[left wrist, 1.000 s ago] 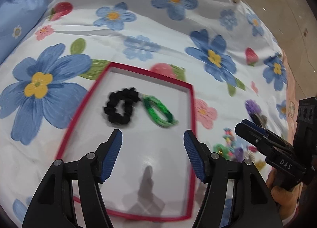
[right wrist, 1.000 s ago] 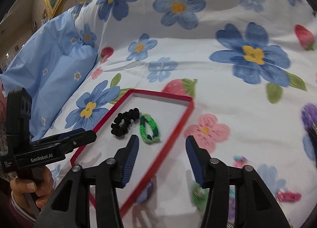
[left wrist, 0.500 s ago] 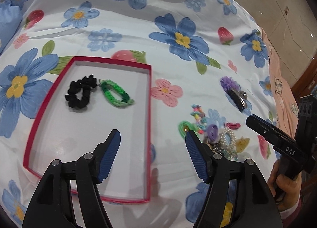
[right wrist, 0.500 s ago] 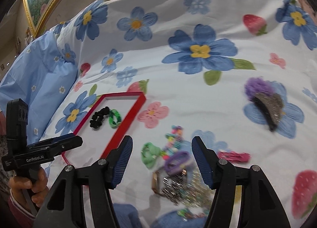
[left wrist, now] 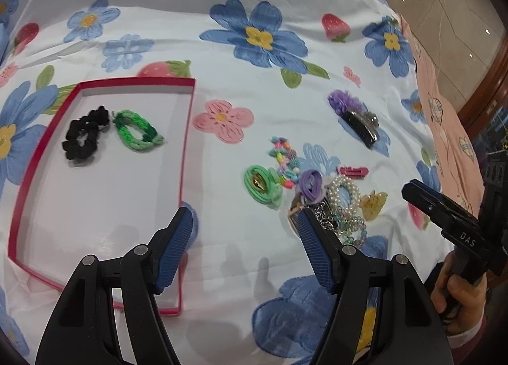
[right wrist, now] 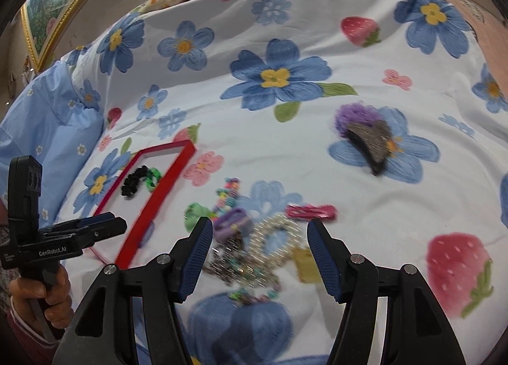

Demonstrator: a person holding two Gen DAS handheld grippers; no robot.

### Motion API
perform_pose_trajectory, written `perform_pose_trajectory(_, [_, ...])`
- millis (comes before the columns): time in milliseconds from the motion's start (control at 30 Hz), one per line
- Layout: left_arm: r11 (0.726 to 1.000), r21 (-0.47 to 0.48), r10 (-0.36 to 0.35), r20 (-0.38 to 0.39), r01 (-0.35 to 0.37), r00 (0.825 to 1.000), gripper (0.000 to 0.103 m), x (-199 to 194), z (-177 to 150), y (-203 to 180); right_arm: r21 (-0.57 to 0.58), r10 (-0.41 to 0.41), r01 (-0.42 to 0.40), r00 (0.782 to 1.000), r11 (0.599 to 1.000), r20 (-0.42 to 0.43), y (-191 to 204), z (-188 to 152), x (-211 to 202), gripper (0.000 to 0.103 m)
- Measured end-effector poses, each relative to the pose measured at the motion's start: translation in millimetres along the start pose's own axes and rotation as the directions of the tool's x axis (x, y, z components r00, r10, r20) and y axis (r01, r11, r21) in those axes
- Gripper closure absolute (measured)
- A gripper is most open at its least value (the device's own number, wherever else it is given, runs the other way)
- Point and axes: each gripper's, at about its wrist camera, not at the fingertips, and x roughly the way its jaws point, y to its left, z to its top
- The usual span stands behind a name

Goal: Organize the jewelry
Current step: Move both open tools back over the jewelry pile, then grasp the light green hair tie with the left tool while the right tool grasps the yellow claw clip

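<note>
Swung rightward since a second ago, away from the red tray (left wrist: 187,130) and toward the jewelry pile (right wrist: 254,244) on the flowered bed (left wrist: 222,47); left gripper (left wrist: 244,231) now spread wide and empty between tray and pile. Right gripper (right wrist: 258,246) likewise wide apart, holding nothing, fingers (right wrist: 320,250) flanking the pearl bracelet (right wrist: 276,231); black scrunchie (left wrist: 84,138) and green band (left wrist: 136,134) lying side by side in the tray's far-left part.
</note>
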Motion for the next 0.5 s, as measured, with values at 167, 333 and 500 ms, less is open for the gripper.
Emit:
perform_pose_trajectory(167, [1.000, 0.022, 0.006, -0.024, -0.006, 1.000, 0.035, 16, -3, -8, 0.008, -0.058, 0.058, 0.998, 0.998, -0.019, -19, -19, 1, 0.039])
perform_pose_trajectory(333, [0.998, 0.067, 0.018, -0.030, -0.016, 0.999, 0.035, 29, 0, -18, 0.026, -0.048, 0.050, 0.997, 0.998, -0.061, -28, -31, 17, 0.039])
perform_pose_trajectory(500, [0.994, 0.103, 0.023, -0.035, -0.019, 0.999, 0.044, 45, 8, -25, 0.009, -0.036, 0.036, 0.997, 0.999, -0.064, -26, -32, 26, 0.039])
